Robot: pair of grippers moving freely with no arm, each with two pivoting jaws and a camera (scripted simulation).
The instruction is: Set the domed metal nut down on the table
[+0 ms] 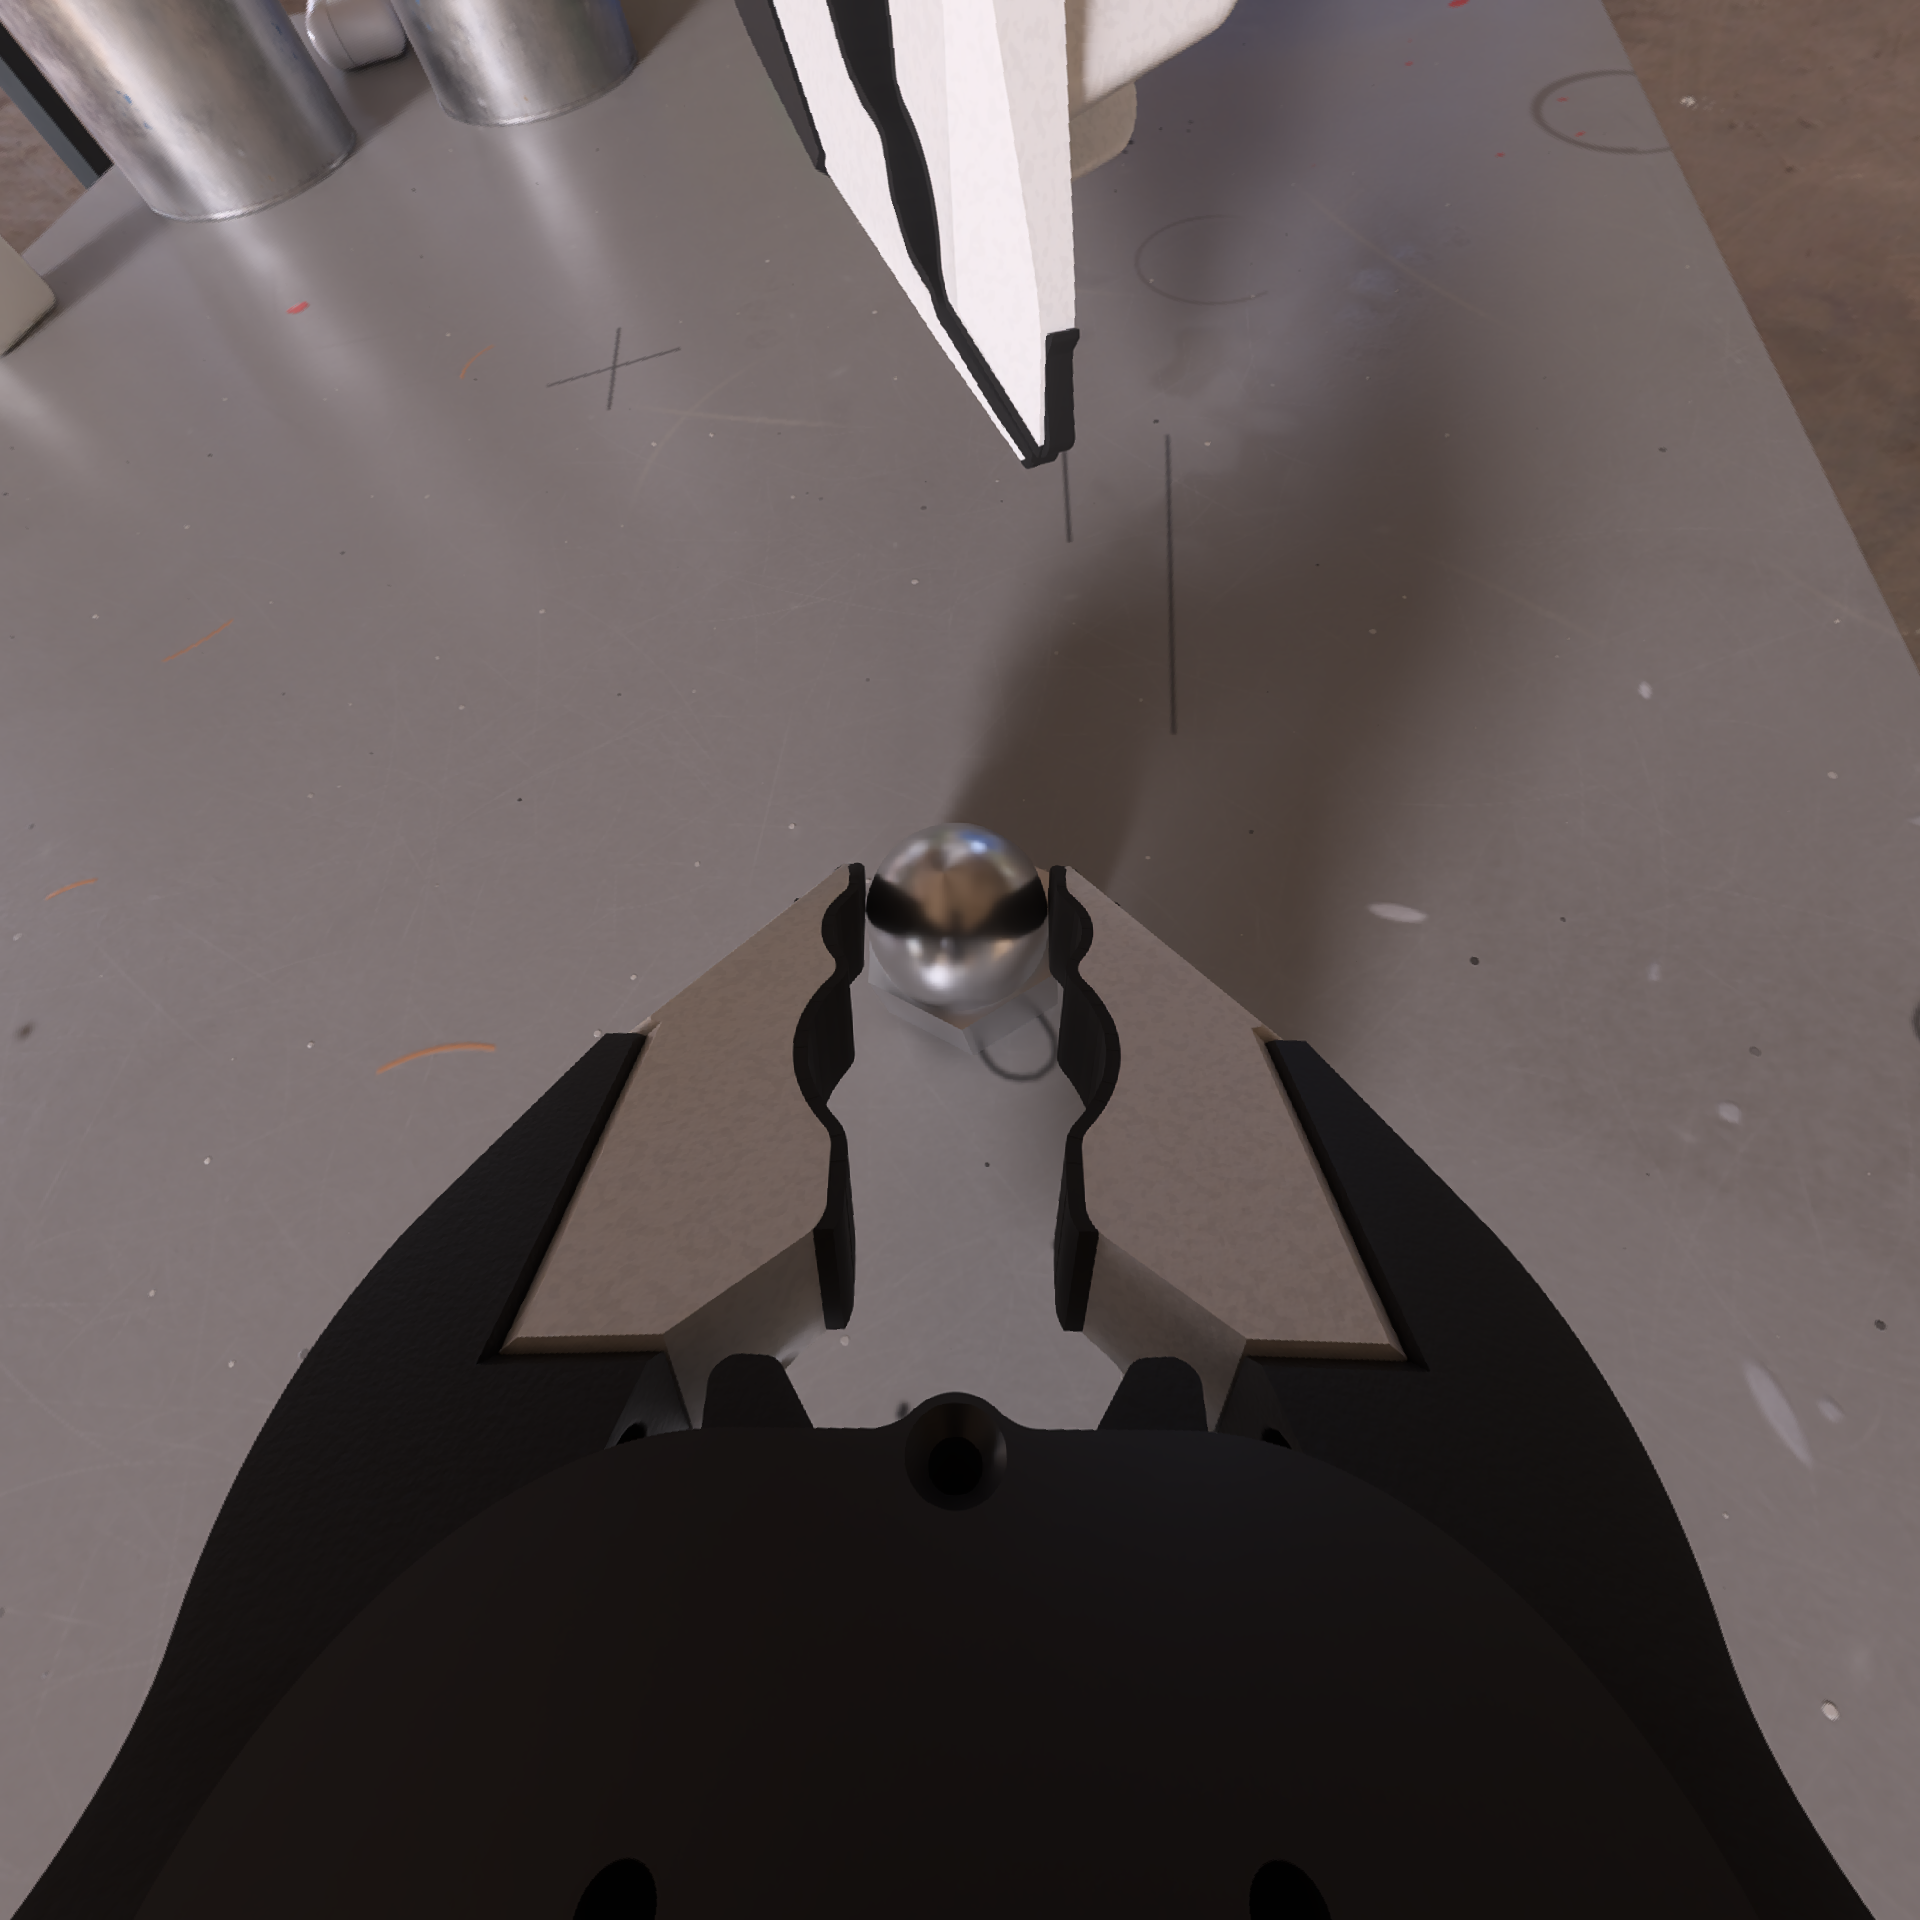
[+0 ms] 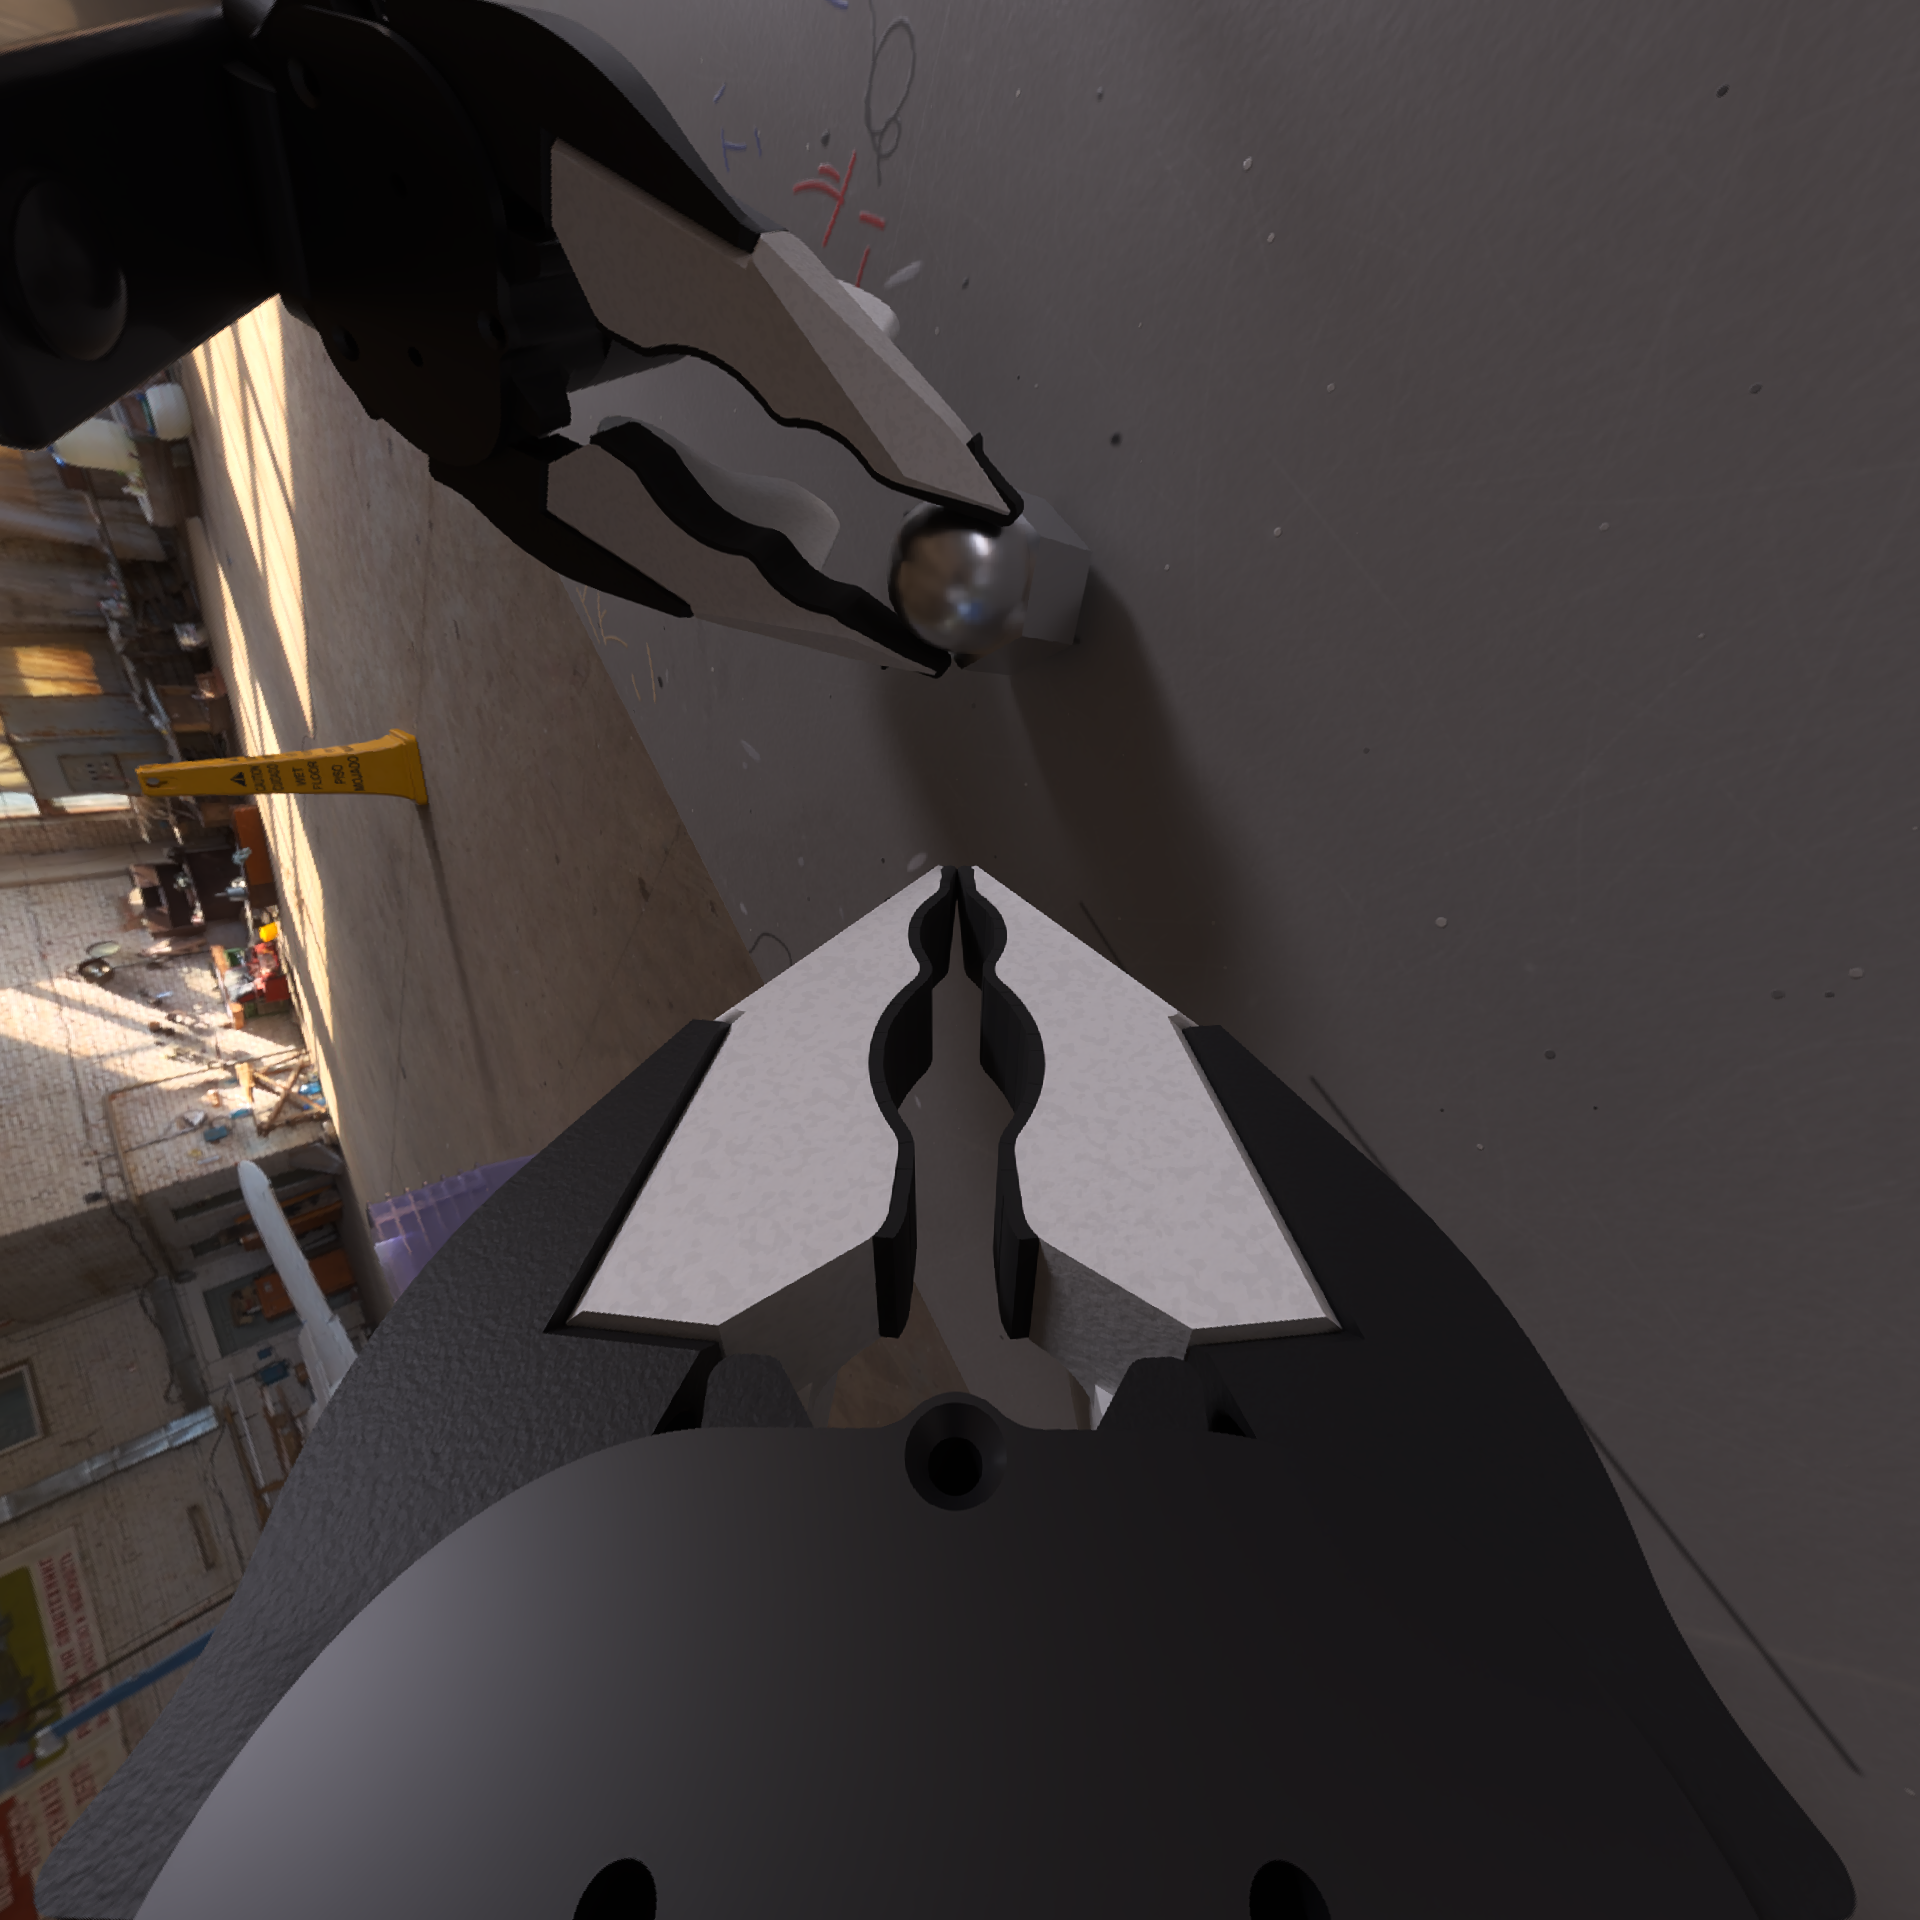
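The domed metal nut (image 1: 954, 920) is a shiny chrome dome on a pale hex base. My left gripper (image 1: 956, 902) is shut on it, with the fingertips pinching the dome from both sides. In the right wrist view the left gripper (image 2: 968, 582) holds the nut (image 2: 961, 594) with its hex base against or just off the grey table (image 2: 1455, 727); I cannot tell which. My right gripper (image 2: 958, 875) is shut and empty, a short way from the nut. It also shows in the left wrist view (image 1: 1044, 442), hanging above the table (image 1: 416, 727) beyond the nut.
Two metal cylinders (image 1: 208, 114) (image 1: 520, 52) stand at the table's far left corner, with a small white object (image 1: 353, 31) between them. The table's right edge (image 1: 1766, 520) borders a brown floor. A yellow floor sign (image 2: 301, 774) stands far off the table.
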